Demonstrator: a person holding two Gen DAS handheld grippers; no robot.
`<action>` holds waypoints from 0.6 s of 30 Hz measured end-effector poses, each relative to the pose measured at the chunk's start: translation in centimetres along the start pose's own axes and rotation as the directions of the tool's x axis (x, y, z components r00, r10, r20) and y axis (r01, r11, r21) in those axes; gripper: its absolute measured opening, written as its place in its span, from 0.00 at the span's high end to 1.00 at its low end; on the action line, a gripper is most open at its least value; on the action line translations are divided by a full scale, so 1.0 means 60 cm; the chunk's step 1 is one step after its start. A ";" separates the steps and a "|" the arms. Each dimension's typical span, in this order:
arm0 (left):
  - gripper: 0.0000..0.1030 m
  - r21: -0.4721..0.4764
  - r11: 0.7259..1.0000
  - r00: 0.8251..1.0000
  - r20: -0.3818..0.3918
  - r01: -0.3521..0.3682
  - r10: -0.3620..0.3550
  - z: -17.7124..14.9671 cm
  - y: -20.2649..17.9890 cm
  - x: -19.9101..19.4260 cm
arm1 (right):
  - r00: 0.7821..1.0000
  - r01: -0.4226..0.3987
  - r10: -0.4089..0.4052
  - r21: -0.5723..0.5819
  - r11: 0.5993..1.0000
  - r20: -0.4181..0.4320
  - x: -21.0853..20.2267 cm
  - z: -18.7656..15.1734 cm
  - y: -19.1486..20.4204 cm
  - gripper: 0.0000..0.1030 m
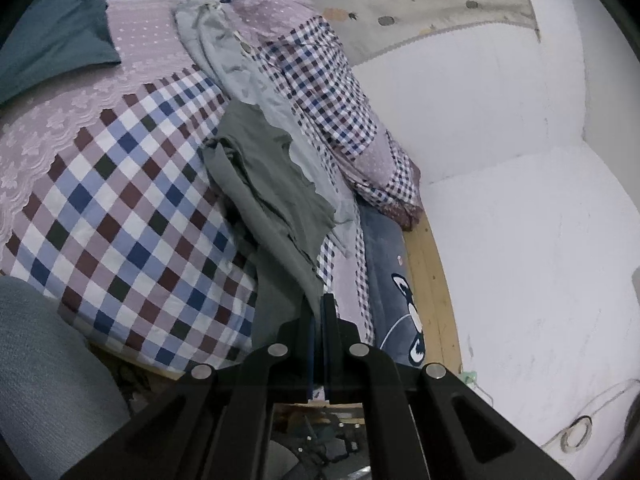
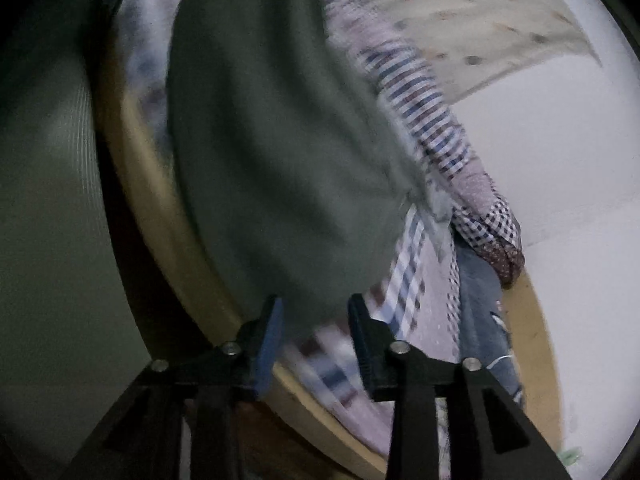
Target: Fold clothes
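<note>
Grey-green cloth, the garment (image 1: 276, 184), lies rumpled across the checked quilt (image 1: 132, 208), unfolded. Left gripper (image 1: 320, 312) is pinching its near edge; right gripper (image 2: 316, 320) hangs spread just beside the hem. Folding looks barely begun.

Both tongs, left tongs (image 1: 319, 312) and right tongs (image 2: 316, 316), are matte black linkage frames with four round silver pivot screws each, cut-out slots in the outer arms, and blue pads (image 2: 269, 344) lining the fingers.
</note>
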State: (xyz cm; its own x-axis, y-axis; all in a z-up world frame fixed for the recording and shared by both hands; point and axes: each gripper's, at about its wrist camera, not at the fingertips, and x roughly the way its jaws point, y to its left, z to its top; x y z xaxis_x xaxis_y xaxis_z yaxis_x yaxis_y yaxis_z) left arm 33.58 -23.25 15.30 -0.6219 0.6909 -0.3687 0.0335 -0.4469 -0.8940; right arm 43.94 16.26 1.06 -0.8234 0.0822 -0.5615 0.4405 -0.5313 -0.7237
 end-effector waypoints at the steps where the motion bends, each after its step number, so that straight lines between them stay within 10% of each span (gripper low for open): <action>1: 0.99 0.003 1.000 1.000 -0.003 -0.002 0.002 -0.001 -0.005 0.001 | 0.999 -0.014 0.011 0.051 0.999 0.053 -0.016 0.021 -0.002 0.51; 9: 0.99 0.037 0.999 1.000 -0.025 0.001 0.000 -0.005 -0.046 0.005 | 0.929 -0.063 0.010 0.130 0.989 0.369 -0.044 0.170 0.079 0.31; 18: 0.99 0.036 0.999 1.000 -0.010 0.010 -0.009 0.001 -0.058 -0.002 | 0.971 0.146 -0.148 0.022 0.989 0.189 0.095 0.173 0.134 0.31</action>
State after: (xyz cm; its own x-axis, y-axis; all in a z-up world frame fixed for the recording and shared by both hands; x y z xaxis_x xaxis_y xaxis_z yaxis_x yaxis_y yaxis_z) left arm 33.52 -21.81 18.50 -0.6146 0.7005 -0.3627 -0.0008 -0.4603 -0.8878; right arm 39.07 3.69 -3.81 -0.9320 -0.0012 -0.3625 0.3075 -0.5320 -0.7889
